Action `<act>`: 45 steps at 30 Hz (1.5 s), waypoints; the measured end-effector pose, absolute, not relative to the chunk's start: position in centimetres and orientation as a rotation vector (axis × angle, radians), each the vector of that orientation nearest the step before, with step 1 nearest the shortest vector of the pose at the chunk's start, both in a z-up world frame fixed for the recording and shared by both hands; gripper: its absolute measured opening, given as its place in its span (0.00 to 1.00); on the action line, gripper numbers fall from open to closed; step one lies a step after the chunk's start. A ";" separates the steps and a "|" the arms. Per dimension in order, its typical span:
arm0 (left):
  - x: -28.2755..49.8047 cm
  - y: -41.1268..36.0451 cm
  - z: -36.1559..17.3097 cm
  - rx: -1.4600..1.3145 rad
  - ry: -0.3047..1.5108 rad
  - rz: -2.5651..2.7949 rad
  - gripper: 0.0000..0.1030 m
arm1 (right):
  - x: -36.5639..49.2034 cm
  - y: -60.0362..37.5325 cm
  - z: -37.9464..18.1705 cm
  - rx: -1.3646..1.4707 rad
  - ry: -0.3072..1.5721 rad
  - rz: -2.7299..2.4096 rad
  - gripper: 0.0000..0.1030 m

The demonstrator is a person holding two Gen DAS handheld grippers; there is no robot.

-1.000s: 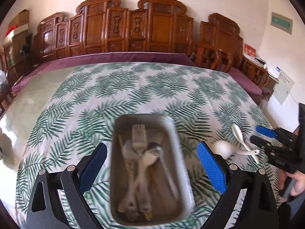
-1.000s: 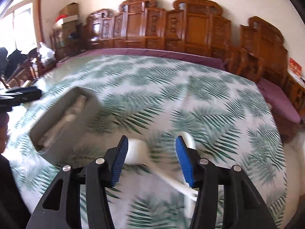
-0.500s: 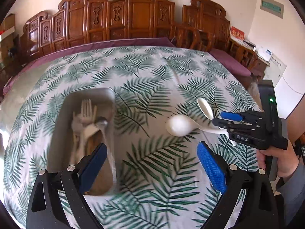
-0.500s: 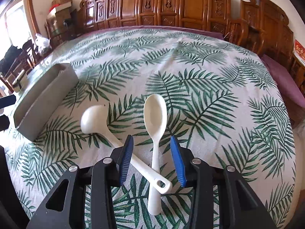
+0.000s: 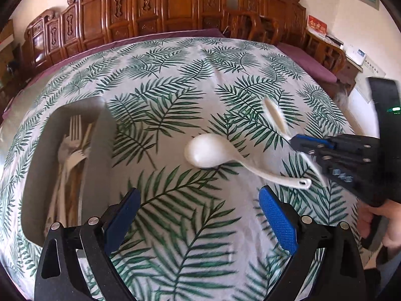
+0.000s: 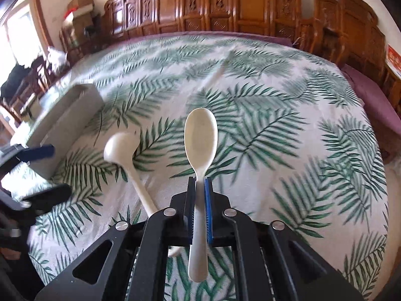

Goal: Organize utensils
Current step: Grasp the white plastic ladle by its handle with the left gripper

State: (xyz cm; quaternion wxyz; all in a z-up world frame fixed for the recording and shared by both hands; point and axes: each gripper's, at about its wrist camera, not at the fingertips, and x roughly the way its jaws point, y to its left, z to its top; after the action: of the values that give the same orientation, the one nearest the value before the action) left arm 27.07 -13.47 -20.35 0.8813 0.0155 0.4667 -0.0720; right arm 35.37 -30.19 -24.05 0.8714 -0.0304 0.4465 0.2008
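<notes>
A flat white spoon [image 6: 200,135] lies on the palm-leaf tablecloth, and my right gripper [image 6: 199,179] is closing its jaws on the handle, blue pads against both sides. In the left wrist view the right gripper [image 5: 298,141] grips that spoon [image 5: 274,114] from the right. A white ladle [image 5: 208,151] lies bowl-down just left of it, its handle running under the right gripper. My left gripper [image 5: 196,194] hovers open, close in front of the ladle, with nothing between its fingers. The grey tray [image 5: 100,145] at left holds forks [image 5: 74,135] and other utensils.
Carved wooden chairs [image 5: 175,7] ring the far side of the table. The grey tray [image 6: 67,123] sits at the left in the right wrist view, with the left gripper's fingers [image 6: 37,151] beside it. A hand [image 5: 383,225] holds the right gripper at the right edge.
My left gripper swung right, from above the tray to the cloth in front of the ladle. My right gripper dropped toward the flat spoon and its jaws narrowed onto the handle.
</notes>
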 end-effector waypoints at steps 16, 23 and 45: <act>32.5 -18.6 -24.2 0.071 1.054 -0.077 0.80 | 36.3 -33.8 -24.1 0.040 0.931 0.359 0.08; 33.0 -17.1 -24.2 0.105 1.034 -0.057 0.63 | 36.4 -33.6 -24.1 0.051 0.934 0.367 0.08; 32.1 -17.7 -24.1 0.099 1.049 -0.137 0.53 | 36.5 -32.0 -24.5 0.019 0.946 0.390 0.09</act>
State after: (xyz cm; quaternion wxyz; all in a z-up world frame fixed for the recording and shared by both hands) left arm 32.14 -17.66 -24.14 0.8621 0.0473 0.5003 -0.0655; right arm 36.51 -31.96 -24.49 0.8718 0.0089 0.4528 0.1866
